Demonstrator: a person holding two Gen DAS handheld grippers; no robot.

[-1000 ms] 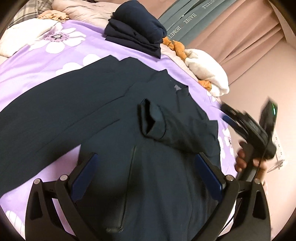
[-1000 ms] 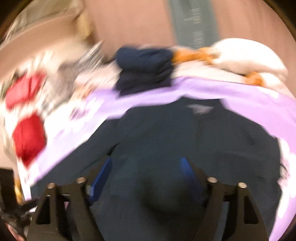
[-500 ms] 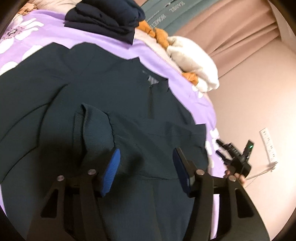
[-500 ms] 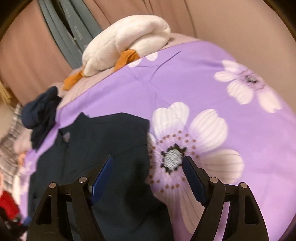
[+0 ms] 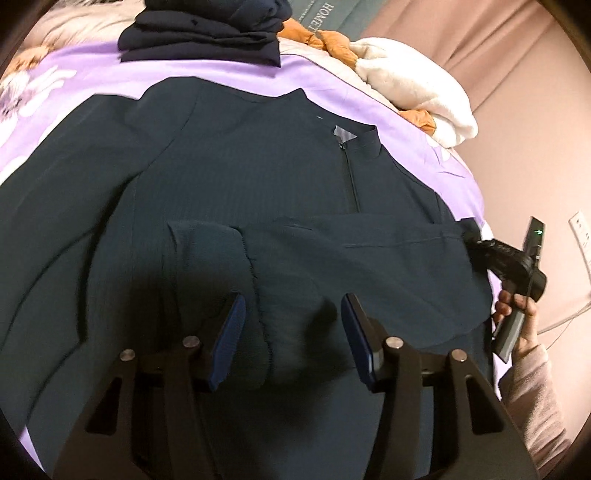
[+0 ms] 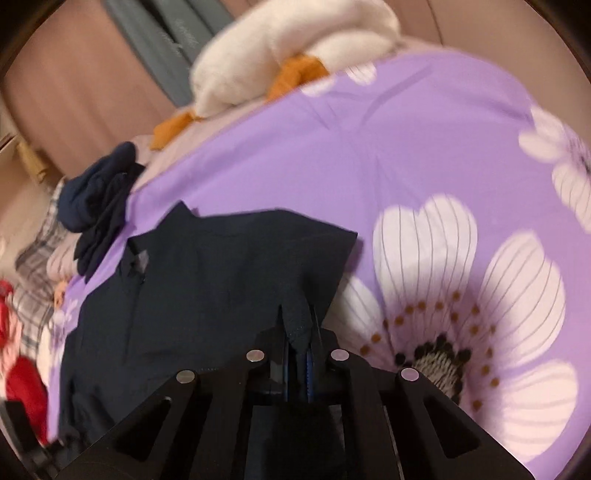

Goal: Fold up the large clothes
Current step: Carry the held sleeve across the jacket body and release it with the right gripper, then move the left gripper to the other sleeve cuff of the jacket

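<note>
A large dark navy jacket (image 5: 236,177) lies spread front up on a purple flowered bedsheet (image 5: 236,79), collar at the far side. One sleeve (image 5: 332,258) is folded across its chest. My left gripper (image 5: 291,332) is open, its blue pads either side of the sleeve cuff. My right gripper (image 6: 298,332) is shut on the jacket's edge (image 6: 295,314) at the shoulder side; it also shows in the left wrist view (image 5: 476,247). The jacket also shows in the right wrist view (image 6: 207,280).
A stack of folded dark clothes (image 5: 207,26) sits beyond the collar. A white and orange plush blanket (image 5: 413,85) lies at the bed's far right. Pink curtain and wall stand behind. Red and plaid items (image 6: 22,369) lie at the left.
My right gripper has closed on the jacket's edge; it was open over the sheet. My left gripper has moved closer over the folded sleeve cuff and stays open.
</note>
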